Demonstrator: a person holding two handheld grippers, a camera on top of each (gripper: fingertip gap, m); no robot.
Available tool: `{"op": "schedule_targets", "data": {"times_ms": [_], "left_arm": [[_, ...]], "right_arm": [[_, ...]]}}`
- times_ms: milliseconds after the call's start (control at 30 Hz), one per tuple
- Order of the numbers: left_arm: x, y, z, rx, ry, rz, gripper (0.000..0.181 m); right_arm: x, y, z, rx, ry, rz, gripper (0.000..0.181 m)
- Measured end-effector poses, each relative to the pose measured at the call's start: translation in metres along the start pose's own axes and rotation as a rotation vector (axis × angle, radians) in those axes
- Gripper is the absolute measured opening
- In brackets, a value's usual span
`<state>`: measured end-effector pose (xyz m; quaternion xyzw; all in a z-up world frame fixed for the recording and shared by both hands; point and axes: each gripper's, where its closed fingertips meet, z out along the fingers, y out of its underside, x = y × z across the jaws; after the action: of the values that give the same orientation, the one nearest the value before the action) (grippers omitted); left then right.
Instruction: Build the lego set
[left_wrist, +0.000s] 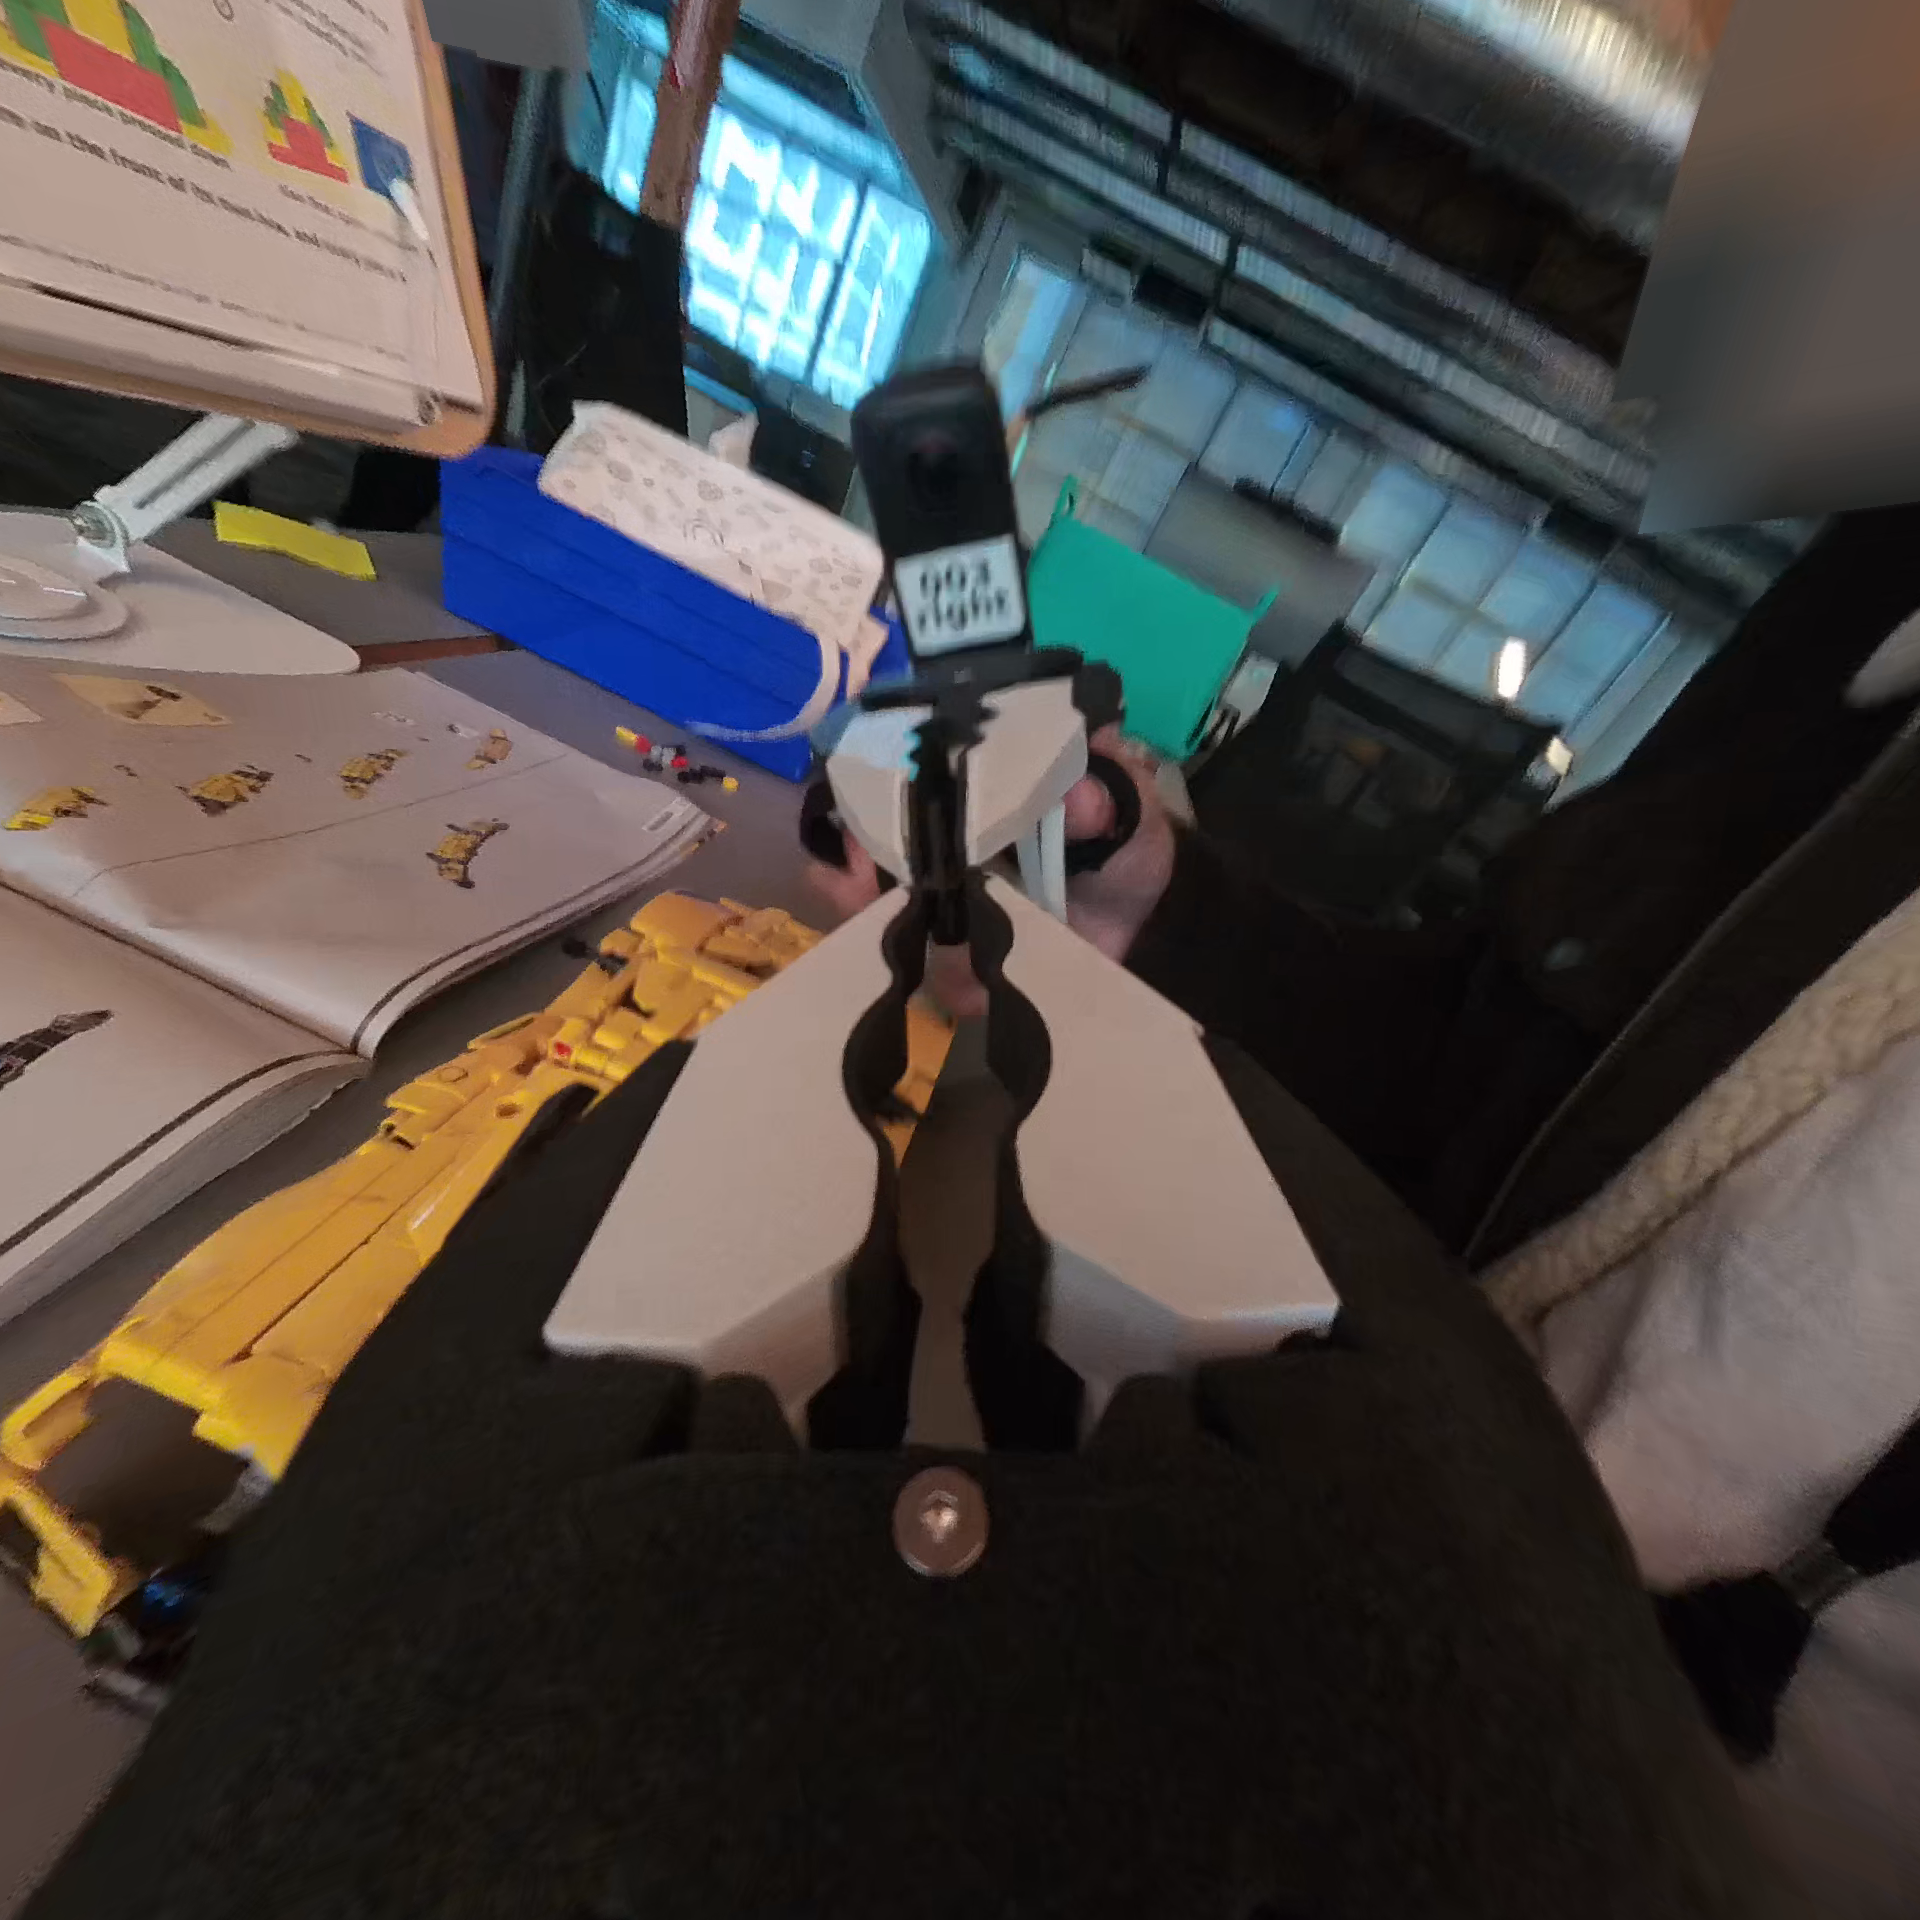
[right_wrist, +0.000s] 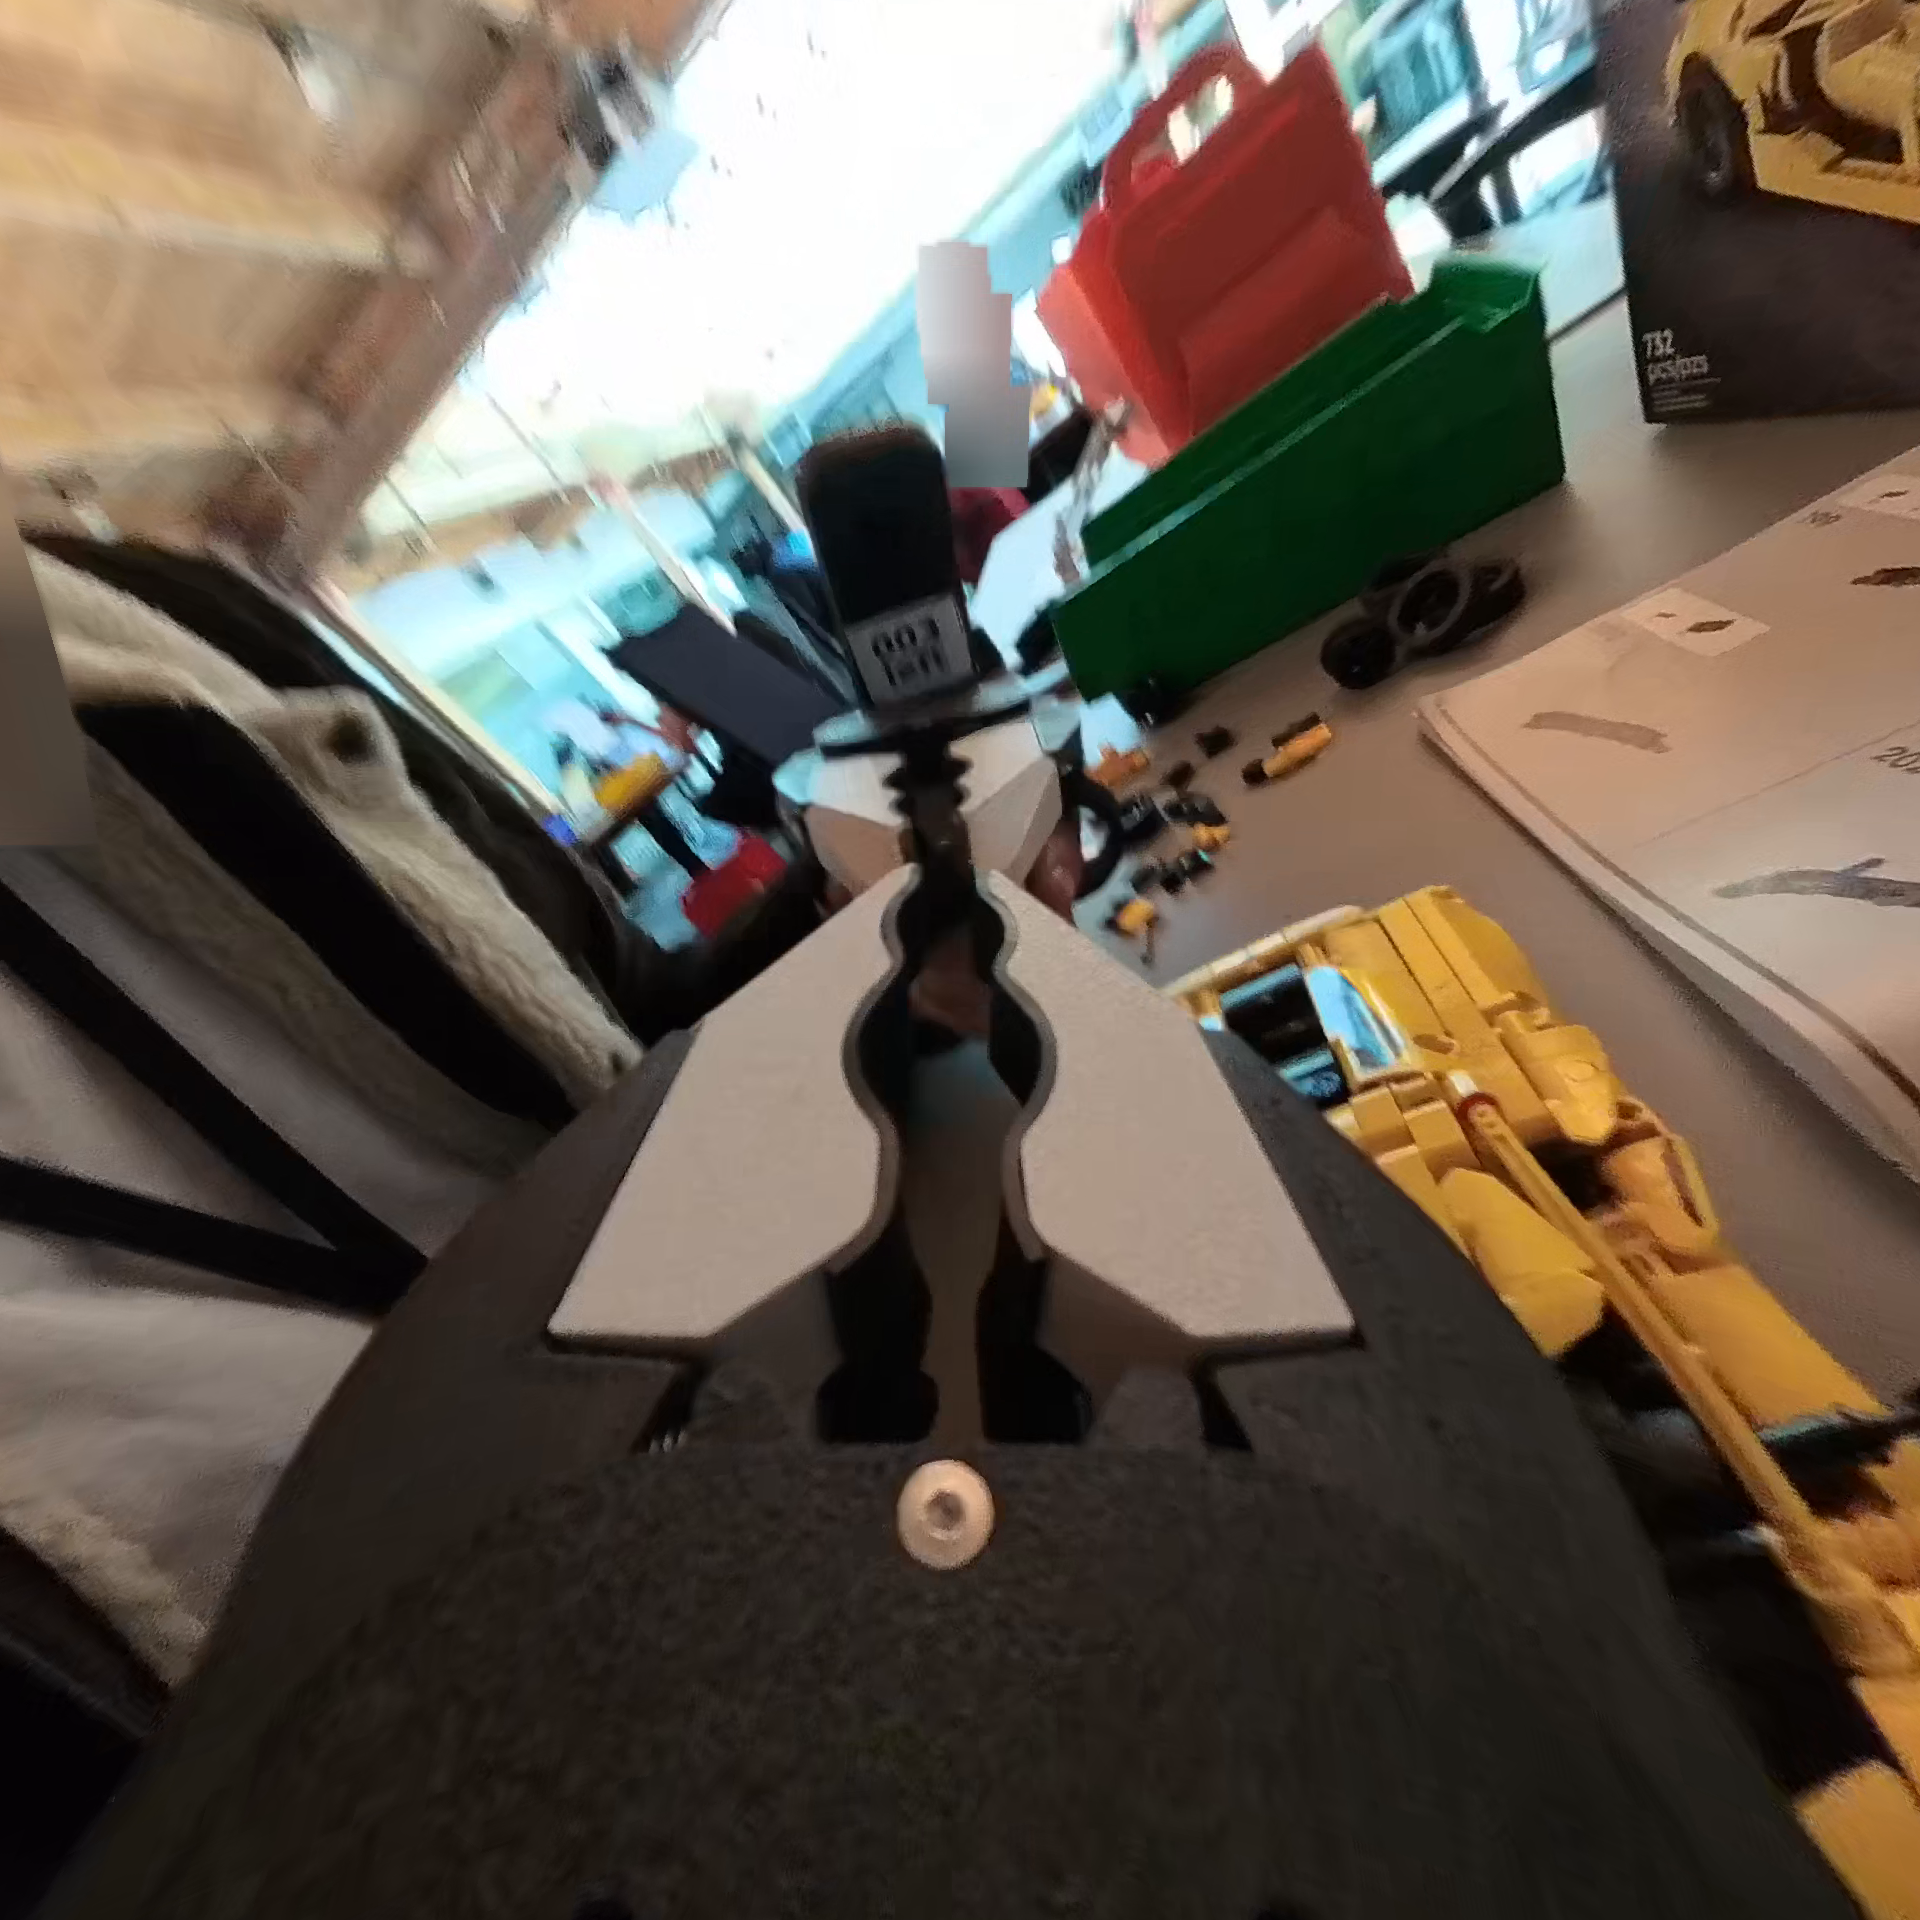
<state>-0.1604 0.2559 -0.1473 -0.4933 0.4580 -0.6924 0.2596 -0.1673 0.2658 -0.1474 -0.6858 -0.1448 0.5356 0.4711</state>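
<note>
A long yellow lego car model (left_wrist: 416, 1195) lies on the grey table, to the left of my left gripper (left_wrist: 945, 925). It also shows in the right wrist view (right_wrist: 1507, 1143), to the right of my right gripper (right_wrist: 940, 883). The two grippers point at each other, almost tip to tip, above the table edge. The right gripper (left_wrist: 935, 821) faces the left wrist camera; the left gripper (right_wrist: 935, 821) faces the right wrist camera. Both have their jaws closed to a thin slit. I cannot tell whether a small piece is pinched between the tips.
An open instruction booklet (left_wrist: 312, 831) (right_wrist: 1714, 779) lies beside the model. Loose small pieces (right_wrist: 1195, 810) (left_wrist: 675, 753), black wheels (right_wrist: 1434, 613), a green bin (right_wrist: 1299, 520), a red bag (right_wrist: 1226, 260), the set's box (right_wrist: 1766, 208) and a blue bin (left_wrist: 623, 613) stand around. A person's fleece jacket (left_wrist: 1714, 1247) is close. The tips of both grippers are at nearly the same place.
</note>
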Motion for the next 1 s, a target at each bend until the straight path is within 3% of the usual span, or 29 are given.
{"op": "schedule_targets", "data": {"times_ms": [133, 233, 400, 600, 633, 733, 867, 1000], "left_arm": [[-0.004, -0.038, -0.02, 0.288, 0.102, -0.216, 0.011], [-0.01, -0.034, -0.018, 0.266, 0.053, -0.187, 0.019], [-0.006, -0.024, -0.006, 0.215, 0.055, -0.193, 0.018], [-0.003, -0.026, -0.008, 0.234, 0.086, -0.215, 0.007], [-0.001, -0.027, -0.009, 0.241, 0.119, -0.247, 0.007], [-0.004, -0.027, -0.015, 0.249, 0.204, -0.408, 0.006], [-0.001, -0.014, -0.014, 0.172, 0.32, -0.603, 0.007], [0.012, -0.004, -0.009, 0.089, 0.39, -0.634, 0.006]], "right_arm": [[-0.001, -0.029, -0.002, 0.261, -0.047, 0.106, 0.007], [0.004, -0.037, -0.005, 0.336, -0.005, 0.078, 0.007], [0.004, -0.032, 0.002, 0.33, 0.008, 0.055, 0.006], [-0.002, -0.028, 0.013, 0.325, -0.016, 0.042, 0.007], [-0.006, -0.027, 0.013, 0.314, -0.025, 0.013, 0.008], [-0.011, -0.026, 0.005, 0.229, 0.037, -0.207, 0.034], [-0.007, -0.01, 0.0, 0.034, 0.235, -0.65, 0.037], [-0.014, -0.001, 0.005, 0.036, 0.254, -0.806, 0.031]]}}
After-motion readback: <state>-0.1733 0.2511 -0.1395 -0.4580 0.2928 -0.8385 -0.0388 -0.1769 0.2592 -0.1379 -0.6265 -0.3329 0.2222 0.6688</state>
